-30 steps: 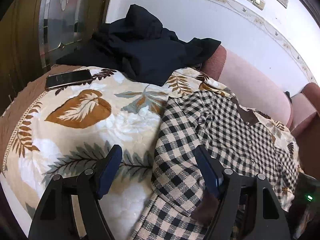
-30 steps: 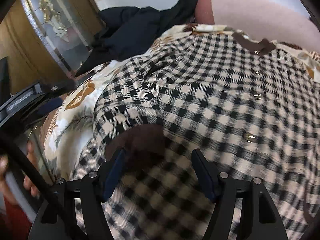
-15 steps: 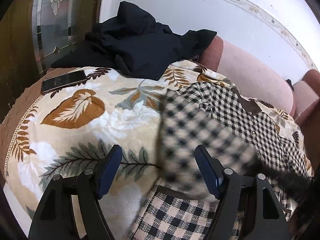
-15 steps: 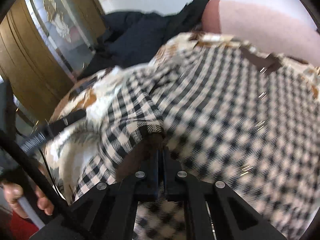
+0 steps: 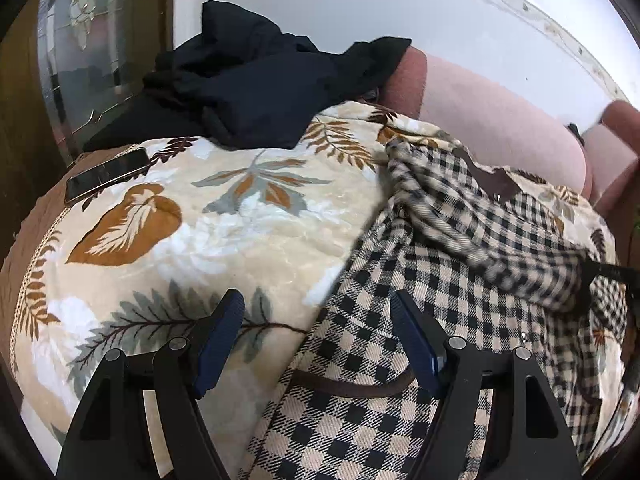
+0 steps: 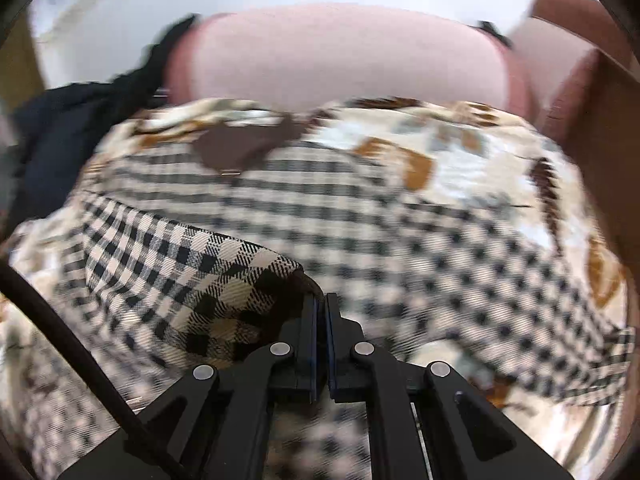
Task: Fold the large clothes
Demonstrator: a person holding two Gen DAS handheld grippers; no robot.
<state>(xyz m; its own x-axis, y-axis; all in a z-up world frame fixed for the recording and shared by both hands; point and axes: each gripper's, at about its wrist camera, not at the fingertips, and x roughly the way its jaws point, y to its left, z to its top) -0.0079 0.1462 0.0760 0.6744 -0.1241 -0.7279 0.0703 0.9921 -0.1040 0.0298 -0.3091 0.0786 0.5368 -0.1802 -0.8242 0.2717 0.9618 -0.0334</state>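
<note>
Sleeve fold step: right tool [image 6: 320, 308] clamped on checked shirt [image 6: 360, 216] cuff, left tool [image 5: 316, 332] wide, idle; next carry cuff toward 3 o'clock.

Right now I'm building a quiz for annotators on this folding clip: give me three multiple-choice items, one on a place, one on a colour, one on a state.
1. Where does the phone lie?
A. On the far left edge of the leaf-print blanket
B. On the checked shirt
C. On the pink sofa back

2. What colour is the shirt's collar?
A. Red
B. Brown
C. White

3. How do the two grippers stand?
A. Both open
B. Left shut, right open
C. Left open, right shut on shirt fabric

Answers: 1 A, the phone rests near the blanket's left border, apart from the shirt. 2 B, the collar reads plain brown against the black-and-cream check. 3 C, the left gripper has its jaws wide apart and holds nothing, while the right gripper is closed on a bunched fold of the shirt.
</note>
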